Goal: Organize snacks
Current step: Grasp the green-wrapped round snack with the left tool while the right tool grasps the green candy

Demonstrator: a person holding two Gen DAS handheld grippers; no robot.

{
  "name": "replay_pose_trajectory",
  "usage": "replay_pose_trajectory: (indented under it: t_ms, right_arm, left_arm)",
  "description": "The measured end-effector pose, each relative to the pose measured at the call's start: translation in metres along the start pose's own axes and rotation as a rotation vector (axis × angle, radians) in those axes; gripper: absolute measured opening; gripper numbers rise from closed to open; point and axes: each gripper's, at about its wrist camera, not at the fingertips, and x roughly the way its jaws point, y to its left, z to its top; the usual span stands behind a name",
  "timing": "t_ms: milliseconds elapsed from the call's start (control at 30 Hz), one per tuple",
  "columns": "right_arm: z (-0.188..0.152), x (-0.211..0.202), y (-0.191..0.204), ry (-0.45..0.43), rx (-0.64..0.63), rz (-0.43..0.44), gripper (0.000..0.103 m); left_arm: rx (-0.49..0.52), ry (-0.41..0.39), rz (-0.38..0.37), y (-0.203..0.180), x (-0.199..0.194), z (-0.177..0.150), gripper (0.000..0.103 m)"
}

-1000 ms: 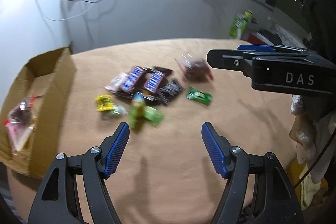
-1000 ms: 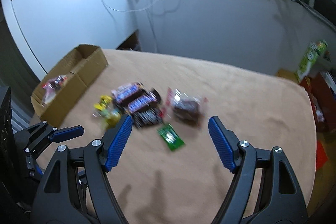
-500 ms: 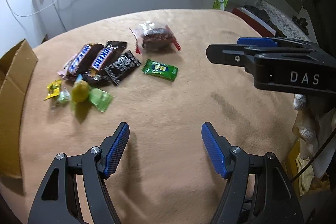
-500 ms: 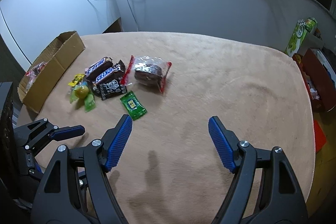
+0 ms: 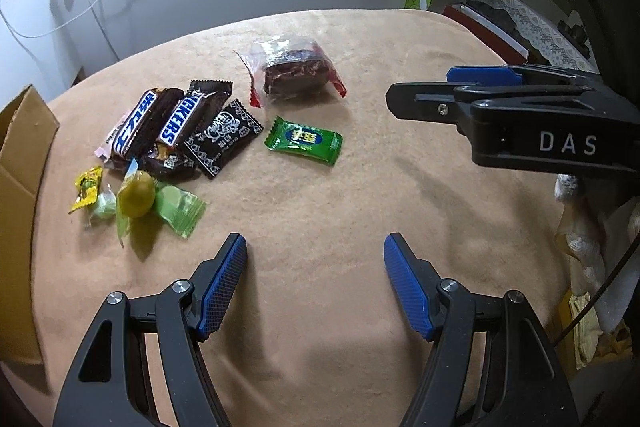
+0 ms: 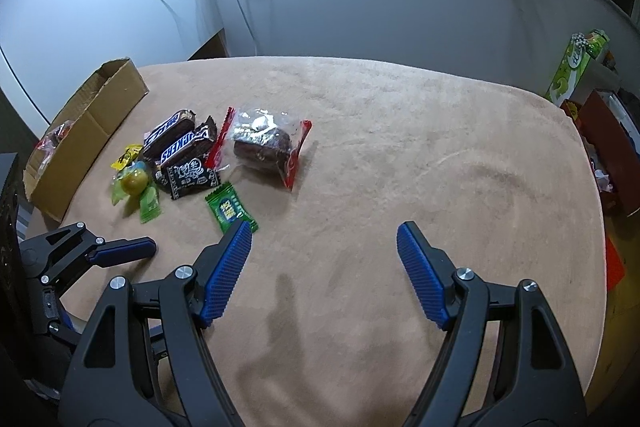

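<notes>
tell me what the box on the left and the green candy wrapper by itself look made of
Box: brown corrugated cardboard, matte, with raw folded flaps.
Green candy wrapper: apparently thin plastic film, glossy, with crimped ends and printed label.

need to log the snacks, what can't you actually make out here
- Cardboard box contents: right wrist view shows only one red-edged packet behind the wall; left wrist view cuts the box at the frame edge.
- Dark wrapper under the Snickers bars: mostly covered, label unreadable.
- Small pale candy: too small to identify.
</notes>
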Motion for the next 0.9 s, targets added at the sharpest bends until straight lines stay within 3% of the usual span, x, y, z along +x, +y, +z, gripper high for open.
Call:
replay_pose_trajectory:
  t_ms: [267,700,900]
  right_arm:
    - [0.014,0.011,0.002,0.000,-0.038,0.002,0.078]
    - [0.035,0.032,0.010,0.019,-0.072,0.056,0.078]
    - [0.027,0.036,0.031,0.038,-0.125,0.110,0.078]
  left_arm:
    - [-0.062,-0.018,0.033,0.033,0.000,0.011,0.071]
    - [-0.291,-0.061,0.036,0.128,-0.030,-0.001,0.071]
    - [-0.279,-0.059,0.030,0.135,-0.032,-0.002,0.071]
